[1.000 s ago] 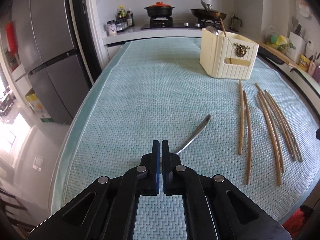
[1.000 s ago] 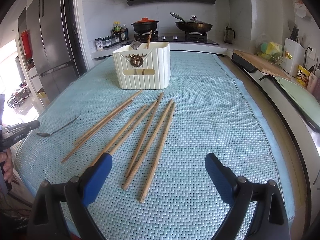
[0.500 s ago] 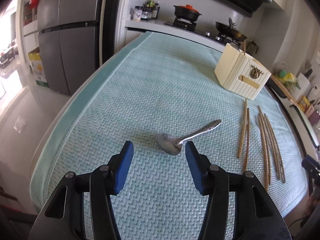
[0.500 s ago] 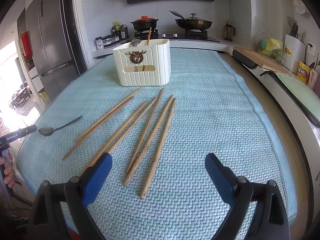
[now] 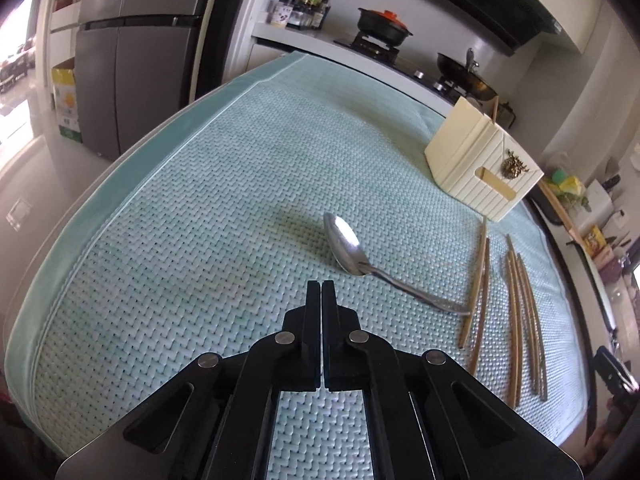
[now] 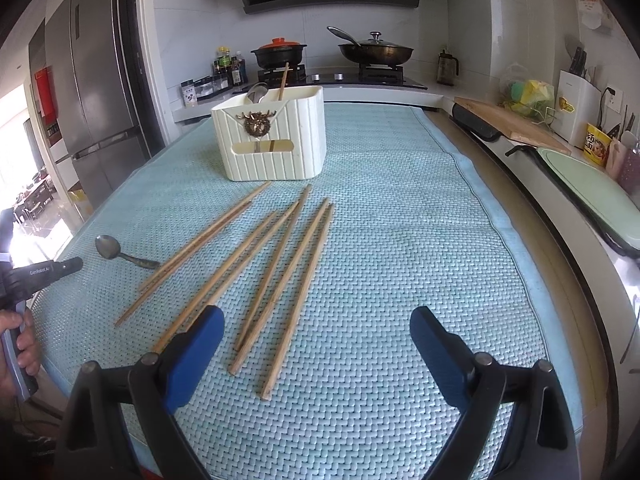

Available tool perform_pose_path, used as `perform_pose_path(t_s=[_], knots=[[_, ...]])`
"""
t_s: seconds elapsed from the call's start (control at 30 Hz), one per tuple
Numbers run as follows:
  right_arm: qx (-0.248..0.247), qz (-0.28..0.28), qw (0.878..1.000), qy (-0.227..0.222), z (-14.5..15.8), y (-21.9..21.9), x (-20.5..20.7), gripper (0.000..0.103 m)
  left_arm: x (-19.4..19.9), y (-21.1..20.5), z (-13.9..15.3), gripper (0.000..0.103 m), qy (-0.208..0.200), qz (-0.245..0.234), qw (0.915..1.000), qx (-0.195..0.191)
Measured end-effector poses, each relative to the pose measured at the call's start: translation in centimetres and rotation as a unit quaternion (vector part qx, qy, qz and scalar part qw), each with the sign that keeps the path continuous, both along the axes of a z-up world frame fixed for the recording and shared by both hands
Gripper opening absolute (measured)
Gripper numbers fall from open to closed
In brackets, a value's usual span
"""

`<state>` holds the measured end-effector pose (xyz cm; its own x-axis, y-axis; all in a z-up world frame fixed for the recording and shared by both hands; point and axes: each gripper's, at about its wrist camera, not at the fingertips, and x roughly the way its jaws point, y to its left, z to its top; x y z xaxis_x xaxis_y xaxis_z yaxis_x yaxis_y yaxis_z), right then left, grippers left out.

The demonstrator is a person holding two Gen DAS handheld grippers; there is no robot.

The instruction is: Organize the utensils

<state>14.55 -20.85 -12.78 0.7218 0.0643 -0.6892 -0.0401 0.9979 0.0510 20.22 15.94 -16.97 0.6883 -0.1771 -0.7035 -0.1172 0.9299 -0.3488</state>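
Left hand-held gripper (image 5: 321, 286) hovering shut and empty just short of the shiny steel spoon (image 5: 352, 254).

The spoon is lying on the teal woven table mat (image 5: 200, 200), its handle tip touching the nearest light wooden chopsticks (image 6: 256, 264); the ribbed cream utensil holder (image 6: 276, 148) is standing well beyond. The right hand-held gripper (image 6: 316, 338) is waiting wide open. With its jaws having just closed on nothing, the left one risks nudging the spoon against the chopsticks.
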Motion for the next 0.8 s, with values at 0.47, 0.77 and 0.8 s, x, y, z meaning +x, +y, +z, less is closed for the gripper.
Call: perform_pose_path(t_s=[0.47, 0.77, 0.8], knots=[[0.001, 0.019, 1.0, 0.007, -0.5, 1.3, 0.2, 0.096, 7.2, 1.8, -1.5, 0.037, 0.037, -0.058, 0.9955, -0.066], [0.001, 0.011, 1.0, 0.006, -0.4, 0.6, 0.2, 0.096, 9.5, -0.4, -1.7, 0.002, 0.027, -0.123, 0.9901, -0.062], [0.001, 0.011, 1.0, 0.006, -0.4, 0.4, 0.3, 0.096, 9.4, -0.7, -1.5, 0.002, 0.024, -0.126, 0.9899, -0.059]])
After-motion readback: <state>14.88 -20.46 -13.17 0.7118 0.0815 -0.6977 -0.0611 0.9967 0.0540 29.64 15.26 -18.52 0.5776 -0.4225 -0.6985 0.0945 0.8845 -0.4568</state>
